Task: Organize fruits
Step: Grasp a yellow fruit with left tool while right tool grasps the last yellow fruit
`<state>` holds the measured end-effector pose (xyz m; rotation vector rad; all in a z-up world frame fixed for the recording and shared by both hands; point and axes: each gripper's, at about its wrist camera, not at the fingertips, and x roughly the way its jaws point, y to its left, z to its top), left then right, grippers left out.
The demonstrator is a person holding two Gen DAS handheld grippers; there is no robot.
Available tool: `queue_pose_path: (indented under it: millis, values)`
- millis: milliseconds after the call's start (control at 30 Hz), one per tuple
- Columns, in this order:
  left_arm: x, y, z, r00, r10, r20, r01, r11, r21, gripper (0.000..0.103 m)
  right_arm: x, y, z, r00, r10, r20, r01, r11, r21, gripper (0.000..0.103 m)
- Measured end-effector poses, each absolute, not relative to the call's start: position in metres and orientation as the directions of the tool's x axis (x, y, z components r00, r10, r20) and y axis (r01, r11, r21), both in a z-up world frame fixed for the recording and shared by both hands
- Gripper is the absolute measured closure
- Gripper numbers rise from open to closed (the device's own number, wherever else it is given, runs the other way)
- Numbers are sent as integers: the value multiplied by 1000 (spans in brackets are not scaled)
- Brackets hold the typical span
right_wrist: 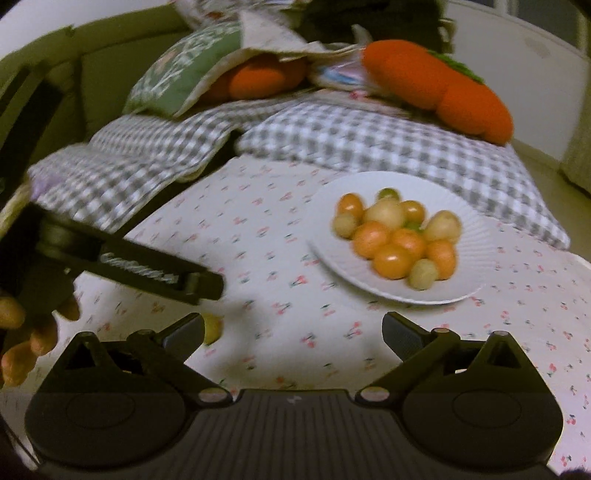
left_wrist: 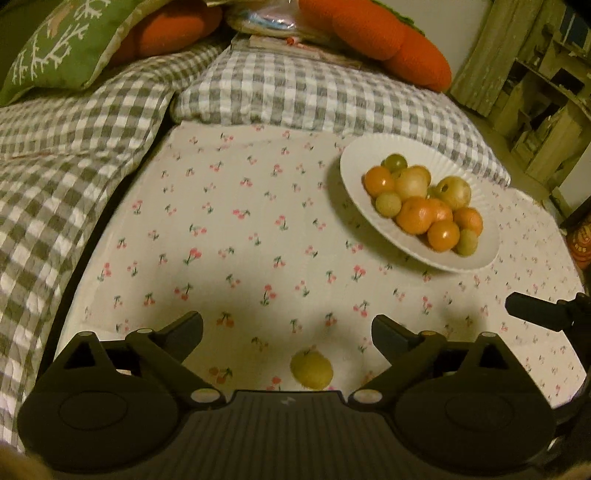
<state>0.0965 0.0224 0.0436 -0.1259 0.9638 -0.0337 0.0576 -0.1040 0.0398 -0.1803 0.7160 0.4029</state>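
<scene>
Left wrist view shows one yellow-green fruit (left_wrist: 311,370) lying on the cherry sheet (left_wrist: 258,229), low between the wide-apart fingers of the left gripper (left_wrist: 287,328). Nothing pinches it. Ahead and to the right sits a white plate (left_wrist: 480,254) piled with orange and green fruits (left_wrist: 424,201). The right gripper (right_wrist: 293,328) is spread wide too, with only sheet between its fingers. The plate is ahead of it, a little right. Farther off lie checked pillows (left_wrist: 295,88) and orange cushions (left_wrist: 388,33).
</scene>
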Motion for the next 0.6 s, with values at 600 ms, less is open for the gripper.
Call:
queue_pose_path:
  millis: [600]
  values:
    - [95, 12, 22, 508, -98, -856, 11, 994, -107, 16, 34, -57, 5, 541, 379, -751, -630, 774, -64, 21]
